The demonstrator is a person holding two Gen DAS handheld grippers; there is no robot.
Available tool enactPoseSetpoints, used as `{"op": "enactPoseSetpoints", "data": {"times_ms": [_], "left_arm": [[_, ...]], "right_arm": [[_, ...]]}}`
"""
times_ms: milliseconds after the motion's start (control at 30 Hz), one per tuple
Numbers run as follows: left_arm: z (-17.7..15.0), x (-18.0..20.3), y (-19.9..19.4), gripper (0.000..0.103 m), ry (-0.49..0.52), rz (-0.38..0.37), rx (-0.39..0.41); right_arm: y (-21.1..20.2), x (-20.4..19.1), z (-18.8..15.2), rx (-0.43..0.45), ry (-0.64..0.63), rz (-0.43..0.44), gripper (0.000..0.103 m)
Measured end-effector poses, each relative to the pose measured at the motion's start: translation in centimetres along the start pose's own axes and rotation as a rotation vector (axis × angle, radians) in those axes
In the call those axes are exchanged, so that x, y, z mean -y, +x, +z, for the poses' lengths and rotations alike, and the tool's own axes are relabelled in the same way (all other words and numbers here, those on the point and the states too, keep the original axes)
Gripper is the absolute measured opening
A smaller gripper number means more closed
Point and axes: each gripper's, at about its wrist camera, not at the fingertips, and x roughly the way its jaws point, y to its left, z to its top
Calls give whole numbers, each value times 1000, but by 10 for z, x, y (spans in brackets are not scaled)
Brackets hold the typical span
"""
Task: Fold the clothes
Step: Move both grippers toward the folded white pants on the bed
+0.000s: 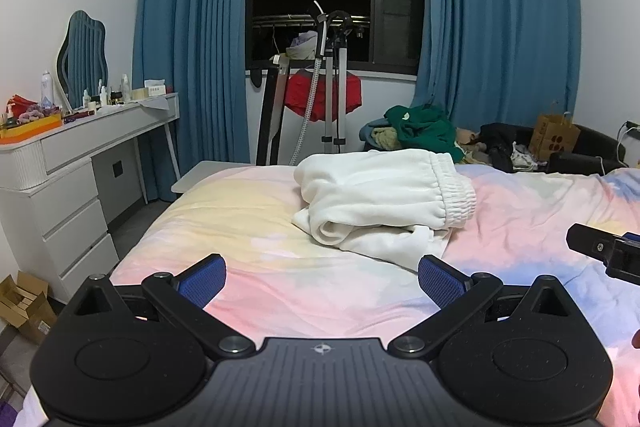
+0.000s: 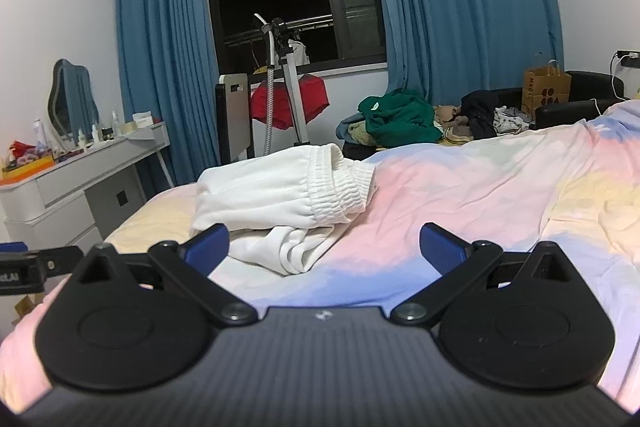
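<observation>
Both sets of jaws stand wide and hold nothing: left gripper [image 1: 322, 281] and right gripper [image 2: 324, 247] hover over the pastel bedsheet [image 1: 280, 291], on the near side of the white trousers [image 1: 384, 203], blue pads [image 1: 202, 281] spread.

White trousers lie mid-bed as a bunched, roughly folded bundle. The elastic waistband [image 2: 344, 183] sits on the bundle's right end and gapes a little. A loose flap [image 1: 416, 247] spills out from under the bundle toward the grippers. Beyond the trousers, off the far edge of the bed, a green garment [image 2: 396, 121] tops a heap of other clothes; to the trousers' left stands a grey dresser [image 1: 80, 163].

Judgement: the fold looks mostly done but untidy, so the step in hand is likely squaring it up or taking one more fold.

Notes for doing it well:
- Take the loose flap first. It is the nearest free edge to both grippers.
- Pinch few layers, close to the hem, so the bundle above does not drag.
- Left gripper takes the flap's left corner and right gripper the waistband side, lifting together.
- Soft fleece-like cloth will sag; keep it taut between the grippers.
- Lay down, then let go.
</observation>
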Motion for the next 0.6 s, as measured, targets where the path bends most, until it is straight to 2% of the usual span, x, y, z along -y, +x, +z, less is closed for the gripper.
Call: {"op": "enactPoseSetpoints", "data": {"times_ms": [233, 600], "left_arm": [[-2, -2, 3, 103, -1, 25, 9], [-5, -3, 5, 103, -25, 44, 16]], "right_arm": [[-4, -1, 0, 32, -10, 3, 103], [-6, 2, 0, 32, 0, 20, 103]]}}
